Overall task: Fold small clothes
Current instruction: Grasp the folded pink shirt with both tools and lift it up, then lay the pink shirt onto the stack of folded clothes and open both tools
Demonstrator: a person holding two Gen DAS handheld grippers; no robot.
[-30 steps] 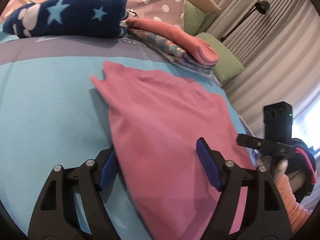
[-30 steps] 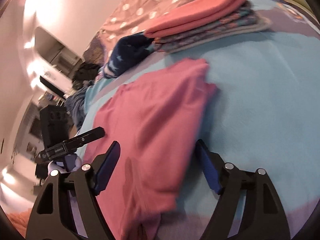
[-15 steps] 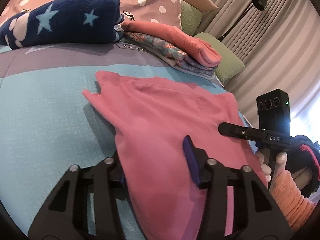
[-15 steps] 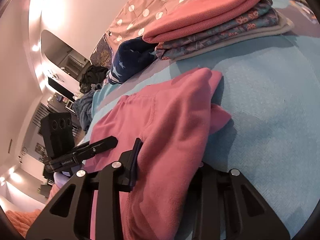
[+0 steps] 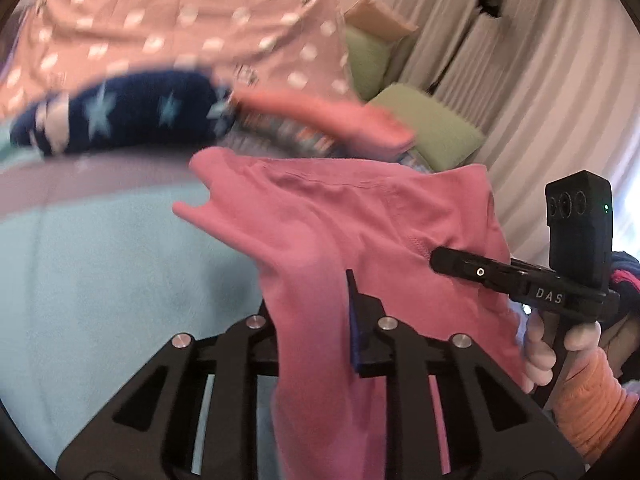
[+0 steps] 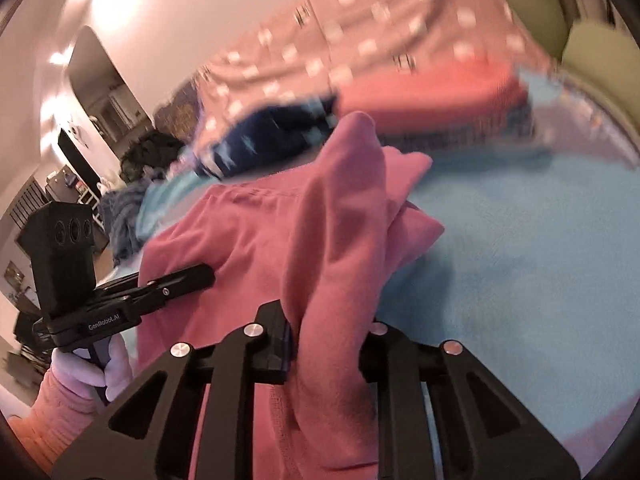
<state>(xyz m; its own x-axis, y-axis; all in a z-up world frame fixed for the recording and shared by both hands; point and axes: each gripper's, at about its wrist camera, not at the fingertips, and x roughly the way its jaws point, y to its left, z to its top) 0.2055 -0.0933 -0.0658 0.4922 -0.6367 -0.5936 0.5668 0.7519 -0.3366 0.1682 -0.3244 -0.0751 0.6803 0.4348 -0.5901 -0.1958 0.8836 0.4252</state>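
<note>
A pink garment (image 5: 340, 208) hangs partly lifted off the light blue bed cover (image 5: 100, 260), its far edge still trailing on the cover. My left gripper (image 5: 312, 304) is closing its jaws on the garment's near left edge, cloth bunched between the blue pads. In the right wrist view, my right gripper (image 6: 326, 320) is closing on the other near edge of the pink garment (image 6: 260, 232), a thick fold pinched between its jaws. Each gripper shows in the other's view: the right gripper (image 5: 436, 258) and the left gripper (image 6: 200, 276), both tips against the cloth.
At the back lie a stack of folded clothes (image 5: 320, 120) topped in coral and a navy star blanket (image 5: 120, 116), before a polka-dot duvet (image 5: 180, 20). Green cushions (image 5: 432, 128), a floor lamp (image 5: 490, 0) and curtains stand right. A hand in an orange sleeve (image 5: 592, 408) holds the right gripper.
Both grippers' jaws narrowed from wide open onto the garment's near edges. Both then rose, pulling the near part of the garment up off the cover so it bunches.
</note>
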